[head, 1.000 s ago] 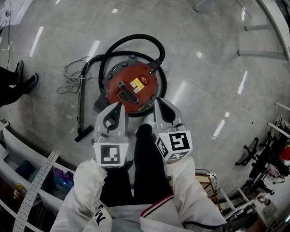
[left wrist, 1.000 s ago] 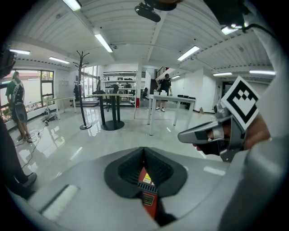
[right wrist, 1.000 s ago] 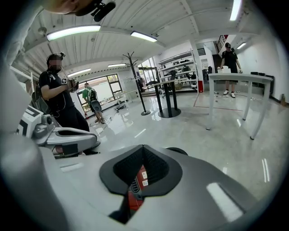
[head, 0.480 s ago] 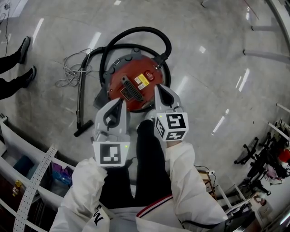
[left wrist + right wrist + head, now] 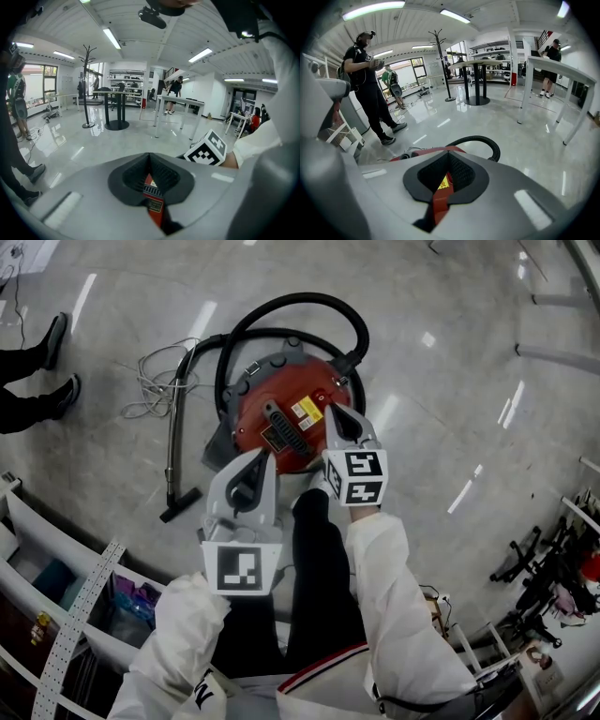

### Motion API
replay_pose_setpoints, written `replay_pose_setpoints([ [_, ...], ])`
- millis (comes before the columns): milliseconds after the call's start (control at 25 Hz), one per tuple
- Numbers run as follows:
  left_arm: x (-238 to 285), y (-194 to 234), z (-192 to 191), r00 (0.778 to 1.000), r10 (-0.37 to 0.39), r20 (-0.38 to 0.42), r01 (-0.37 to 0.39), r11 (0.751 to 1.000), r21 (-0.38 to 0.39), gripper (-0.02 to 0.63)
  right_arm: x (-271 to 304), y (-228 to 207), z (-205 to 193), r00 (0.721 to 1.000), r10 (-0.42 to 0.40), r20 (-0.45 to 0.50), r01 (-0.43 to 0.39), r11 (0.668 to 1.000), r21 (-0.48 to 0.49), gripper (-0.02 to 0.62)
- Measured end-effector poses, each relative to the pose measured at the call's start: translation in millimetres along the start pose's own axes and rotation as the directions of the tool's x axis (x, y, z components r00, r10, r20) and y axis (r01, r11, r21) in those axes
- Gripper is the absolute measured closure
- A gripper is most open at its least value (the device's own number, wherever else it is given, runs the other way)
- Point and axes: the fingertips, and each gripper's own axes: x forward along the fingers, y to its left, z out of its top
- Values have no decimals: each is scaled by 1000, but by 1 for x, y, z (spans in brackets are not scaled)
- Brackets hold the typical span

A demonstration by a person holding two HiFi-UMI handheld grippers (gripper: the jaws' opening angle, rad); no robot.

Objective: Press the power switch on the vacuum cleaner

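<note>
The red round vacuum cleaner (image 5: 281,407) stands on the floor ahead of me, with its black hose (image 5: 309,302) looped round its far side. A yellow label (image 5: 307,410) and a dark grille sit on its lid. I cannot pick out the power switch. My right gripper (image 5: 330,412) is shut, its tip over the lid beside the label. My left gripper (image 5: 265,456) is shut too, at the lid's near edge. In the left gripper view, red casing (image 5: 153,202) shows below the left gripper (image 5: 150,157). The right gripper view shows the lid (image 5: 423,152) beyond the right gripper (image 5: 449,154).
A black wand with floor nozzle (image 5: 174,451) and a loose grey cable (image 5: 148,388) lie left of the vacuum. A person's shoes (image 5: 58,352) are at far left. Shelving (image 5: 56,610) stands at lower left. People (image 5: 369,89), tables and a coat stand (image 5: 440,61) fill the room.
My right gripper has moved forward from the vacuum's near edge to over its lid. The left gripper has stayed near the lid's near edge.
</note>
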Motion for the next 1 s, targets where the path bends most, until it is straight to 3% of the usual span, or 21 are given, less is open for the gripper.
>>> replay_pose_setpoints([
  [1000, -2, 7, -17, 1000, 16, -22, -17, 999, -47, 606, 42, -9, -28, 992, -18, -125, 9, 997, -72, 595],
])
